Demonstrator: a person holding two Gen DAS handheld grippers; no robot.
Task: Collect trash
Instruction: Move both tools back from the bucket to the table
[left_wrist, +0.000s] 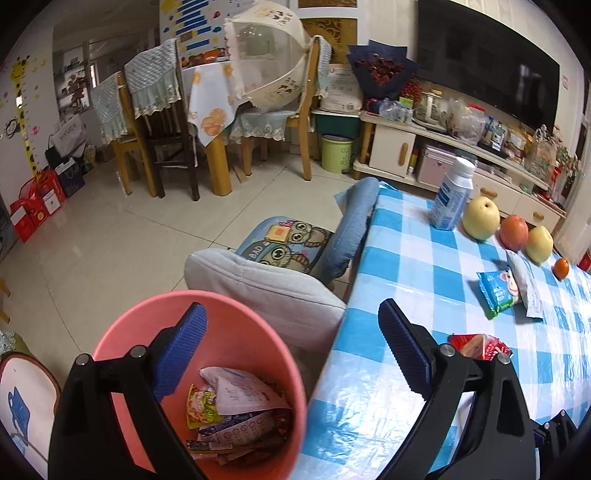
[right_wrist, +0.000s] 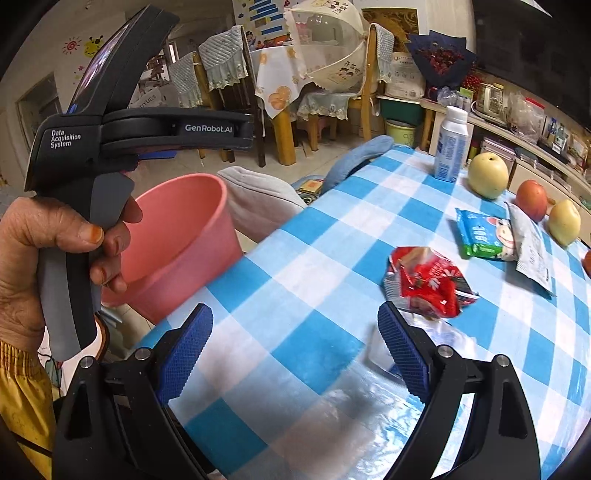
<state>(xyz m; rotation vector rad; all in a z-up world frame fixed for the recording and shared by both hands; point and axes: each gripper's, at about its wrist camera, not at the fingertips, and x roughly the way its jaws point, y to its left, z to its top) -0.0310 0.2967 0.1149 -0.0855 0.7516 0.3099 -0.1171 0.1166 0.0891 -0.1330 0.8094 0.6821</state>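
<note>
A pink bin (left_wrist: 221, 306) stands beside the checked table (left_wrist: 424, 258) and holds several wrappers (left_wrist: 236, 406). My left gripper (left_wrist: 291, 310) hangs open above the bin's mouth and the table edge, with nothing between its fingers. A crumpled red wrapper (right_wrist: 424, 284) lies on the cloth just beyond my right gripper (right_wrist: 295, 312), which is open and empty over the table. Farther back lie a green and blue snack packet (right_wrist: 480, 236) and a white packet (right_wrist: 532, 251). A hand (right_wrist: 44, 251) grips the left gripper's handle next to the pink bin (right_wrist: 184, 236).
A blue and white bottle (right_wrist: 452, 144), two pears (right_wrist: 487, 175), an apple (right_wrist: 532, 199) and an orange (left_wrist: 561, 267) stand at the table's far side. A grey cushioned chair (left_wrist: 258, 288) sits behind the bin. Dining chairs and a TV cabinet are farther off.
</note>
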